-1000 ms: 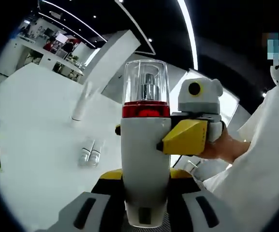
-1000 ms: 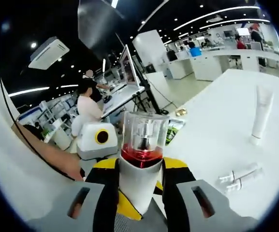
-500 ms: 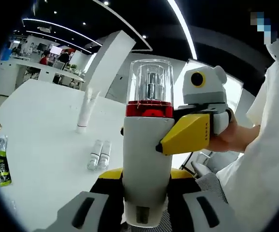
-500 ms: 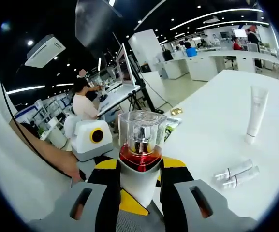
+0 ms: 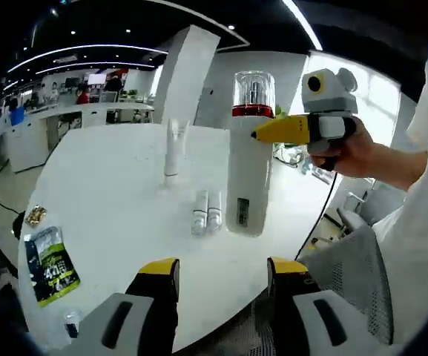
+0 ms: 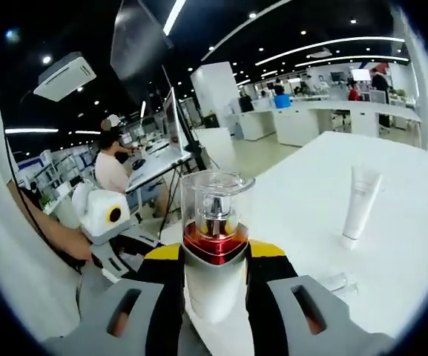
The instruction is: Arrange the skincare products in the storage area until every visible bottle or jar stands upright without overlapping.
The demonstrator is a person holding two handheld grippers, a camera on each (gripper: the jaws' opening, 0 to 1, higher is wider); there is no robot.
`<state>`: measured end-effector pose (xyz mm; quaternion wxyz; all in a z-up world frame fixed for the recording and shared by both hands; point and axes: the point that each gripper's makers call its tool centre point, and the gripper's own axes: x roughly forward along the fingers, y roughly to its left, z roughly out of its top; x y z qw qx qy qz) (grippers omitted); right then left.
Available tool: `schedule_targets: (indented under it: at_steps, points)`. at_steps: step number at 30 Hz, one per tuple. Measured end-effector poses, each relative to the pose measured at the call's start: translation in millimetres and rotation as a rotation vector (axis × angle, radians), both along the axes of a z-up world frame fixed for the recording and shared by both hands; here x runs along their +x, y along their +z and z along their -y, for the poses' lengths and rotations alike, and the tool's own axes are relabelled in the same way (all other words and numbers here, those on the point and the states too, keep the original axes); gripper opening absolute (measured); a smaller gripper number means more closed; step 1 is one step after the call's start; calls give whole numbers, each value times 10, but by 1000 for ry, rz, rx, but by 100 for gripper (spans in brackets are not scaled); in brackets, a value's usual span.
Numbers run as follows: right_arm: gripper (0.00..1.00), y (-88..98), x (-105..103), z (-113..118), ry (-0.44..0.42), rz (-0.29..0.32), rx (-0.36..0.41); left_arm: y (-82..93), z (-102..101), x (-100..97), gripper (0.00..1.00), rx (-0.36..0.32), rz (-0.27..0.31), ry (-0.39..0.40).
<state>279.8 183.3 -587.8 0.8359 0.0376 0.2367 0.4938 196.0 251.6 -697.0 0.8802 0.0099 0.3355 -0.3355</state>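
A tall white bottle [image 5: 248, 174] with a red band and a clear cap stands upright near the right edge of the white table [image 5: 110, 185]. Whether its base touches the table I cannot tell. My right gripper [image 5: 262, 133] comes in from the right, held by a hand, and is shut on the bottle just below the red band. In the right gripper view the bottle [image 6: 215, 245] sits between the jaws of the right gripper [image 6: 215, 256]. My left gripper [image 5: 222, 271] is open, drawn back from the bottle. Its body [image 6: 124, 248] appears at the left of the right gripper view.
A white tube [image 5: 173, 152] [image 6: 358, 204] stands upright further back on the table. Two small clear vials [image 5: 206, 210] [image 6: 340, 282] lie side by side next to the bottle. A green sachet [image 5: 50, 263] and a small gold packet [image 5: 34, 216] lie near the table's left edge. A person sits at a desk behind.
My left gripper has let go of the white bottle, opened and pulled back. The bottle stays in the right gripper, now lower at the table.
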Motion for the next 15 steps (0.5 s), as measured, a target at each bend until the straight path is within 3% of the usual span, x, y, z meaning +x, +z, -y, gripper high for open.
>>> schedule_targets:
  at_steps: [2,4,6,8,15]
  points:
    - [28,1,90,89,-28,4,-3,-78,-71,-32,49,120,70,-27]
    - [28,5,179,177,-54,10,0,-97,-43,-84,50,173,78,-52]
    - [28,-2,280,282,-85,14,5,-118,-9,-59,53,239,131,-87]
    - [29,-26,376,373,-115,17,4,-155,16,-68,57,223,114,-76]
    - [29,-168,675,613,-186,16,-27,-397,-223,-141,58,352,59,-123]
